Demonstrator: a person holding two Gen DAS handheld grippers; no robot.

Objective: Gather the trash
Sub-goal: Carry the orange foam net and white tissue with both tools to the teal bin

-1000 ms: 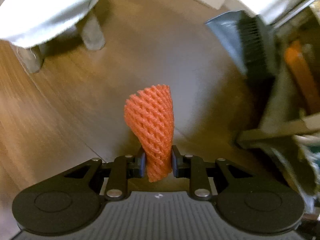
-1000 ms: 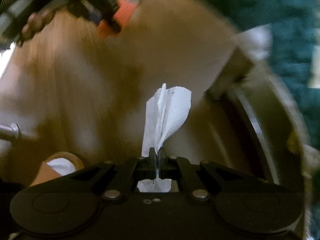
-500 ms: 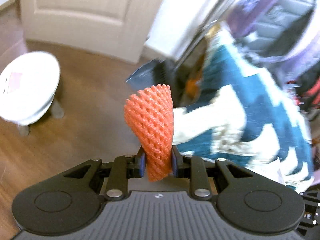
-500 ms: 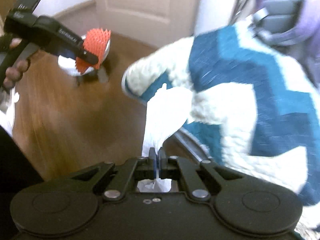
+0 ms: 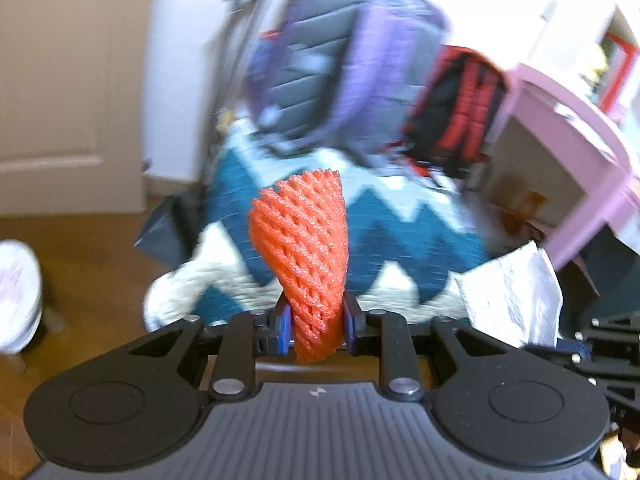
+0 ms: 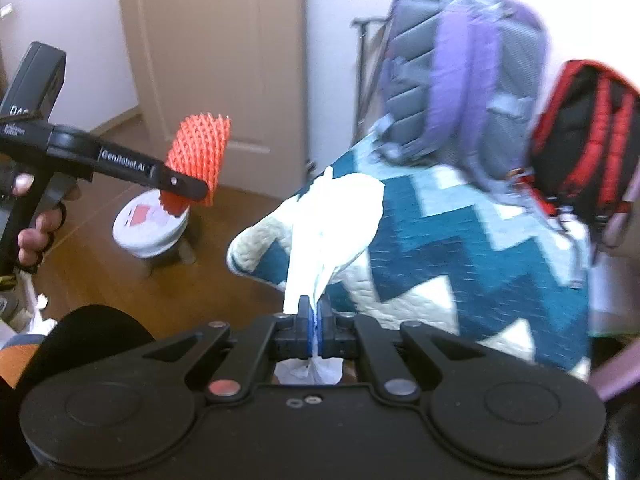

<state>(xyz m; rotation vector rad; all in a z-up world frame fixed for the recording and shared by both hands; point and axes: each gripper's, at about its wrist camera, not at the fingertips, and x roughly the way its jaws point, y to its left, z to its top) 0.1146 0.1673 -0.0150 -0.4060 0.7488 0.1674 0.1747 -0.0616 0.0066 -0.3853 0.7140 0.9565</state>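
Note:
My left gripper (image 5: pixel 314 330) is shut on an orange foam net sleeve (image 5: pixel 304 252), which stands up between its jaws. In the right wrist view the same gripper (image 6: pixel 192 190) is held high at the left with the net (image 6: pixel 200 152). My right gripper (image 6: pixel 315 330) is shut on a crumpled white tissue (image 6: pixel 332 224). The tissue also shows at the right of the left wrist view (image 5: pixel 512 292). Both grippers are raised above the wooden floor.
A teal and white zigzag quilt (image 6: pixel 460 248) lies draped ahead. A purple backpack (image 6: pixel 460 64) and a red and black backpack (image 6: pixel 580 140) hang above it. A small white stool (image 6: pixel 150 226) stands on the wooden floor (image 6: pixel 120 280) by a door (image 6: pixel 224 60). Pink furniture (image 5: pixel 568 128) is at the right.
Both grippers have lifted and tilted up from the floor; the views now face the quilt and backpacks. Each keeps its hold on its piece of trash.

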